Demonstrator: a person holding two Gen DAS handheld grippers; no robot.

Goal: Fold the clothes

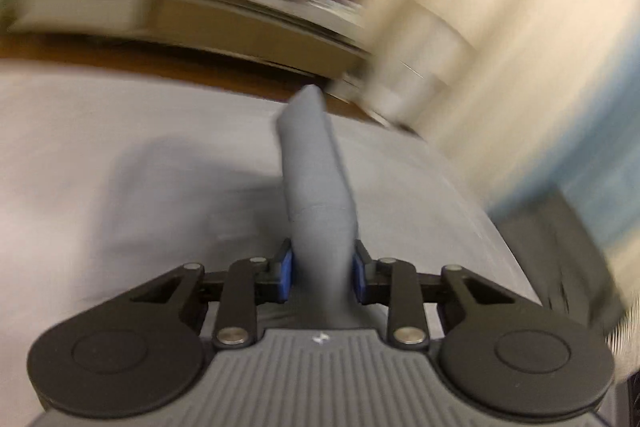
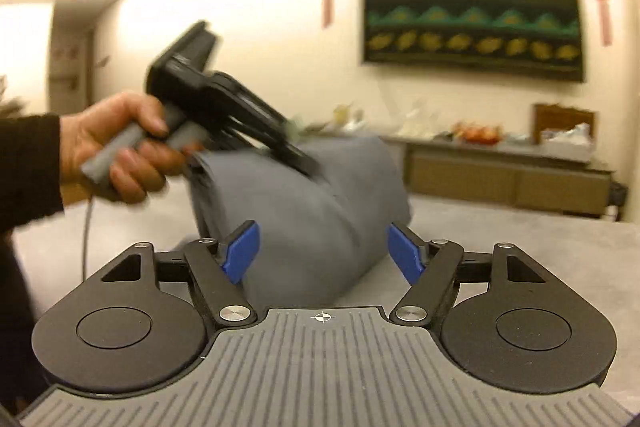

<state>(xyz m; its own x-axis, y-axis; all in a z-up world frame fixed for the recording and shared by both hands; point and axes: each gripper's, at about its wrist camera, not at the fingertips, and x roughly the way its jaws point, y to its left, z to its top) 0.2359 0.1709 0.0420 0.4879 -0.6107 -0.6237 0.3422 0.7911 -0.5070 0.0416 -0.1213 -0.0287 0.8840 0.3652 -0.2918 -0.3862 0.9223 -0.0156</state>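
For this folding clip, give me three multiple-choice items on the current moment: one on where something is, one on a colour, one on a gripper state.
1. Where does the lower end of the grey garment rest?
A. on the grey table top
B. on the floor
C. in a basket

2. What colour are the pads on the fingers of the right gripper?
A. red
B. blue
C. white

3. What is the state of the left gripper?
A. open and holding nothing
B. shut on the garment
C. out of view

Answers:
1 A: in the right wrist view the cloth's bottom sits on the table while its top is lifted.
2 B: both pads show bright blue.
3 B: in the left wrist view its pads press against a fold of the cloth from both sides.
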